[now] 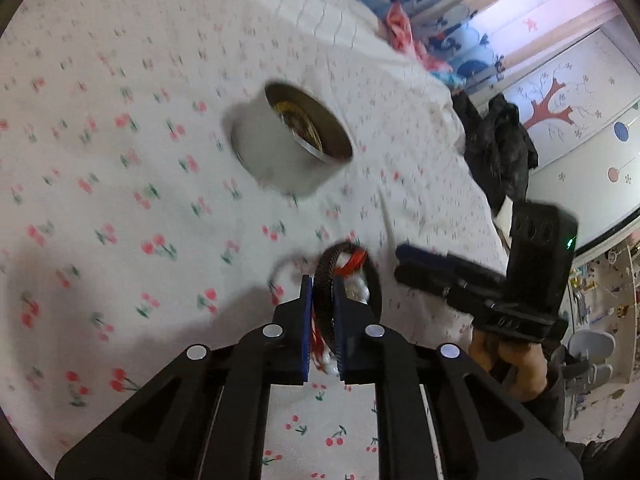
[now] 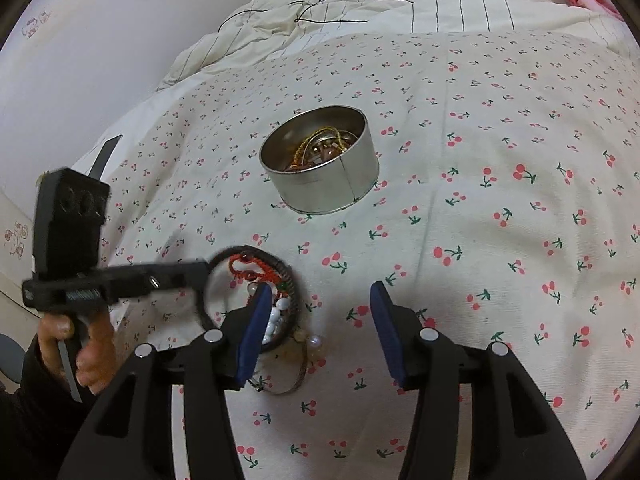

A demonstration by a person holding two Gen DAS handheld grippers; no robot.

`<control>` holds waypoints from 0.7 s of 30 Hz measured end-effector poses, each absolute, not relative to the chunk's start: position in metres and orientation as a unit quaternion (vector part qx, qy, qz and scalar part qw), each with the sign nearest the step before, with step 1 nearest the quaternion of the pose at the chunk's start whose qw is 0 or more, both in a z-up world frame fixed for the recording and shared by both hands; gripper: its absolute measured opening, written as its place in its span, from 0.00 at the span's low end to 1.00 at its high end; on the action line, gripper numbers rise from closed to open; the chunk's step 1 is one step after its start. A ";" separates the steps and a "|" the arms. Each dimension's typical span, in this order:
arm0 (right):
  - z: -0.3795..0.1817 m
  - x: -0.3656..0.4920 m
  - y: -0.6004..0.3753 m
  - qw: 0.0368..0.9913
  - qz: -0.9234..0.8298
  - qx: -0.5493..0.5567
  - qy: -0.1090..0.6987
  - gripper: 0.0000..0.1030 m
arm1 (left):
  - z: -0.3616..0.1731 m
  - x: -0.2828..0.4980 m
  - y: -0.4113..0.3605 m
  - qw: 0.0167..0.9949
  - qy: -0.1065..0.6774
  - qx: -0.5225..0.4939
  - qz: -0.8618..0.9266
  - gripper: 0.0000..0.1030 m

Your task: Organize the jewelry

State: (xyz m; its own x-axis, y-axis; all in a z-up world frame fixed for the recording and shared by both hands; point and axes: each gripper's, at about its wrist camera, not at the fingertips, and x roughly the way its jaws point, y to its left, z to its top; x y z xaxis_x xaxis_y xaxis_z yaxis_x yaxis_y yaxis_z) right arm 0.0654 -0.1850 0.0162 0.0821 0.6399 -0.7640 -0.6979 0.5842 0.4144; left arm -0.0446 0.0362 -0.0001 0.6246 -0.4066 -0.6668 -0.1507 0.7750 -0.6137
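Note:
My left gripper is shut on a dark braided bracelet with a red cord, holding its ring upright just above the bedspread. From the right wrist view, the left gripper comes in from the left and grips that bracelet. White beads, a pearl and a thin bangle lie on the cloth under it. My right gripper stands open over bare cloth, its left finger beside the pile; in the left wrist view the right gripper is just right of the bracelet. A round metal tin holding gold chains stands further back.
Everything rests on a soft cherry-print bedspread. A striped quilt with black cords on it lies behind the tin. A white wall borders the bed's left side. Dark clothing hangs past the bed's right edge.

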 end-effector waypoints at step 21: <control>0.014 0.009 -0.161 0.680 0.527 -0.118 0.496 0.49 | 0.005 -0.054 0.082 0.846 0.408 -0.344 0.006 0.09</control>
